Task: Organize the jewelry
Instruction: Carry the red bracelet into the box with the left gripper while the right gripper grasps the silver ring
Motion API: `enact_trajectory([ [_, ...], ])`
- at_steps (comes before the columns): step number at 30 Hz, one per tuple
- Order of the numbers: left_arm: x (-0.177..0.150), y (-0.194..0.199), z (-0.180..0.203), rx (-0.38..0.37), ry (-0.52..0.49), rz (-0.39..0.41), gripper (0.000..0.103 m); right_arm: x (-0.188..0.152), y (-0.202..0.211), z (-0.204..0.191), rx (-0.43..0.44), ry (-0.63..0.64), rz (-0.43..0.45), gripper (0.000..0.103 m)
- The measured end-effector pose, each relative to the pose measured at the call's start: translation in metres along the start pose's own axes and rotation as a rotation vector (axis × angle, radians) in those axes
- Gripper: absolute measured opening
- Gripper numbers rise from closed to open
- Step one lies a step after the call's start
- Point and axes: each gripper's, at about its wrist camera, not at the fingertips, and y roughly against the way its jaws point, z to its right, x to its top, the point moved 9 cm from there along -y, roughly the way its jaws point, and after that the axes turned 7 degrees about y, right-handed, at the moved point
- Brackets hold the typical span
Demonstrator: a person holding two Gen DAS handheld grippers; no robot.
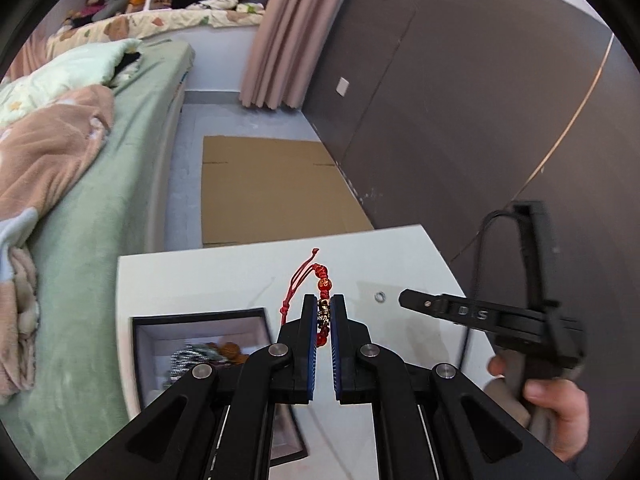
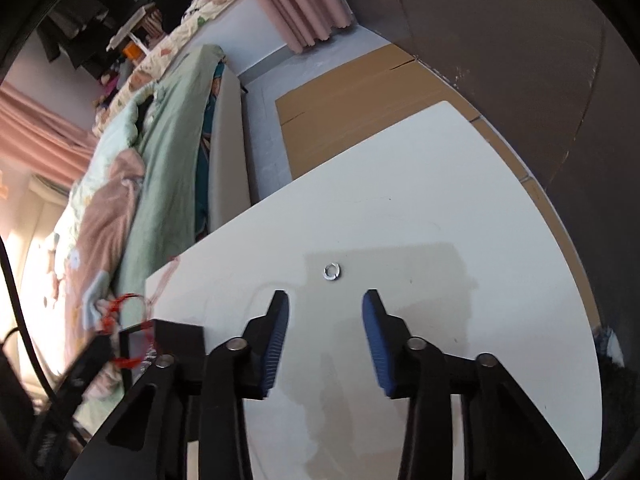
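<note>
My left gripper (image 1: 324,304) is shut on a red cord bracelet (image 1: 323,286) with red and gold beads, held above the white table (image 1: 400,256); its cords stick up past the fingertips. A dark open box (image 1: 200,320) holding several jewelry pieces sits on the table just left of and below the gripper. A small silver ring (image 2: 331,271) lies on the table; it also shows in the left wrist view (image 1: 379,297). My right gripper (image 2: 325,304) is open and empty, just short of the ring. The bracelet shows blurred at the left of the right wrist view (image 2: 120,304).
A bed with a green sheet (image 1: 100,200) and blankets lies left of the table. Flat cardboard (image 1: 272,184) covers the floor beyond the table. A dark wall (image 1: 480,100) runs along the right. The table edge (image 2: 400,124) is near.
</note>
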Motion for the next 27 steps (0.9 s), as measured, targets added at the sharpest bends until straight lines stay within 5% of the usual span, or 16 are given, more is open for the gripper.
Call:
enact_trajectory([
  [19, 0.001, 0.025, -0.059, 0.010, 0.100, -0.026, 0.006, 0.005, -0.038, -0.014, -0.256, 0.177, -0.013, 0.028],
  [27, -0.006, 0.017, -0.060, -0.033, 0.139, -0.079, 0.006, 0.006, -0.034, -0.011, -0.259, 0.183, -0.013, 0.015],
])
